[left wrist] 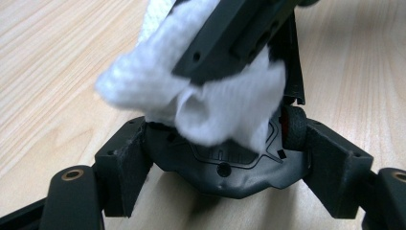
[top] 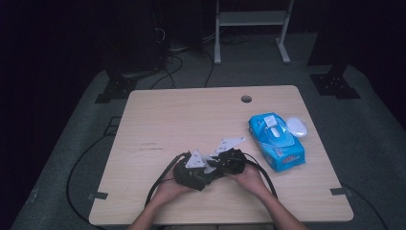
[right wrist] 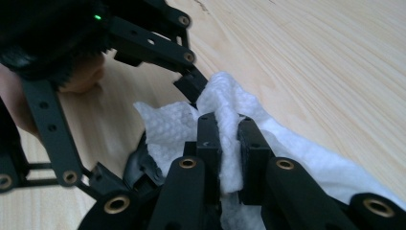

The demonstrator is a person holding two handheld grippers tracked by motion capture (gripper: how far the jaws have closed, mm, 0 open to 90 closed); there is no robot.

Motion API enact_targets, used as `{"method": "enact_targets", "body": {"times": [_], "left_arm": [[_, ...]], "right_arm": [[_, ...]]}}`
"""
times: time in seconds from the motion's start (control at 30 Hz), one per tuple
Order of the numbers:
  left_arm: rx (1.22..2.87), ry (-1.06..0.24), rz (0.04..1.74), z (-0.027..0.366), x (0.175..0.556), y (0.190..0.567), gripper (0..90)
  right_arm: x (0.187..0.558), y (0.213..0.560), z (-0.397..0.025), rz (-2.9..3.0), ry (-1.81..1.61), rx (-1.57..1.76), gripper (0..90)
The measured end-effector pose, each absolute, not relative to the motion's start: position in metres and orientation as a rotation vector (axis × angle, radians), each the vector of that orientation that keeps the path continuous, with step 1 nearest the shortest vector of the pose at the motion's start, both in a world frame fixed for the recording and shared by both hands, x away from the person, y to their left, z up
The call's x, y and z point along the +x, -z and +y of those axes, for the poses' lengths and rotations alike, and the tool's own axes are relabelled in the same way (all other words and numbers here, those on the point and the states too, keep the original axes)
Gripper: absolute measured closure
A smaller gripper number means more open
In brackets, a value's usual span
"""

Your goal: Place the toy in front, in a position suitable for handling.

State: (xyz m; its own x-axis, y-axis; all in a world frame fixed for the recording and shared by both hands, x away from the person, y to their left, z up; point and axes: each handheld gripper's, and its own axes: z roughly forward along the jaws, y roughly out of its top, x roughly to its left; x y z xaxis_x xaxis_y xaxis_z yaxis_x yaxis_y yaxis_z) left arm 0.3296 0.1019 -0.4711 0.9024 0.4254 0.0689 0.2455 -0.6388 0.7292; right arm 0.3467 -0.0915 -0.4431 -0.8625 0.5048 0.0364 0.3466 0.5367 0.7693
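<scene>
1. Left gripper (top: 203,177), lower centre-left of the high view: held in the person's left hand (top: 167,189), its grey three-cornered plate on top and its cable looping down to the table edge. In the left gripper view its jaws stand at the lower left and lower right of the frame, closed on a dark rounded object (left wrist: 225,167) (what it is cannot be told); a small wheel on that object lies against the right jaw.

2. White wipe (left wrist: 201,103), upper middle of the left gripper view: a crumpled, textured sheet lying on top of the dark rounded object. In the right gripper view the wipe (right wrist: 297,163) spreads from the centre toward the lower right of the frame, over the wooden table (top: 191,115).

3. Right gripper (top: 218,165), lower centre of the high view, just right of the left gripper: held in the right hand (top: 251,177), its tip meeting the other's. In the right gripper view its jaws stand narrow at bottom centre, pinching a fold of the wipe.

4. Blue wipe pack (top: 276,140), right of centre in the high view: flat on the table, well apart from both grippers.

5. White oval object (top: 297,127), just right of the pack's far end, touching or nearly touching it
</scene>
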Motion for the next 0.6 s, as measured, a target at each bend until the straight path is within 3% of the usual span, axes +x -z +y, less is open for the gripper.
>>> {"method": "enact_targets", "body": {"times": [0.2, 0.4, 0.6], "left_arm": [[2.300, -0.304, 0.474, 0.103, 0.331, 0.472, 23.9], [2.306, -0.307, 0.480, 0.103, 0.331, 0.472, 23.9], [2.303, -0.300, 0.484, 0.103, 0.332, 0.472, 23.9]], "right_arm": [[0.351, 0.444, -0.123, 2.528, -1.196, 0.834, 81.8], [0.339, 0.447, -0.119, 2.551, -1.220, 0.768, 81.7], [0.341, 0.445, -0.142, 2.521, -1.175, 0.828, 81.8]]}}
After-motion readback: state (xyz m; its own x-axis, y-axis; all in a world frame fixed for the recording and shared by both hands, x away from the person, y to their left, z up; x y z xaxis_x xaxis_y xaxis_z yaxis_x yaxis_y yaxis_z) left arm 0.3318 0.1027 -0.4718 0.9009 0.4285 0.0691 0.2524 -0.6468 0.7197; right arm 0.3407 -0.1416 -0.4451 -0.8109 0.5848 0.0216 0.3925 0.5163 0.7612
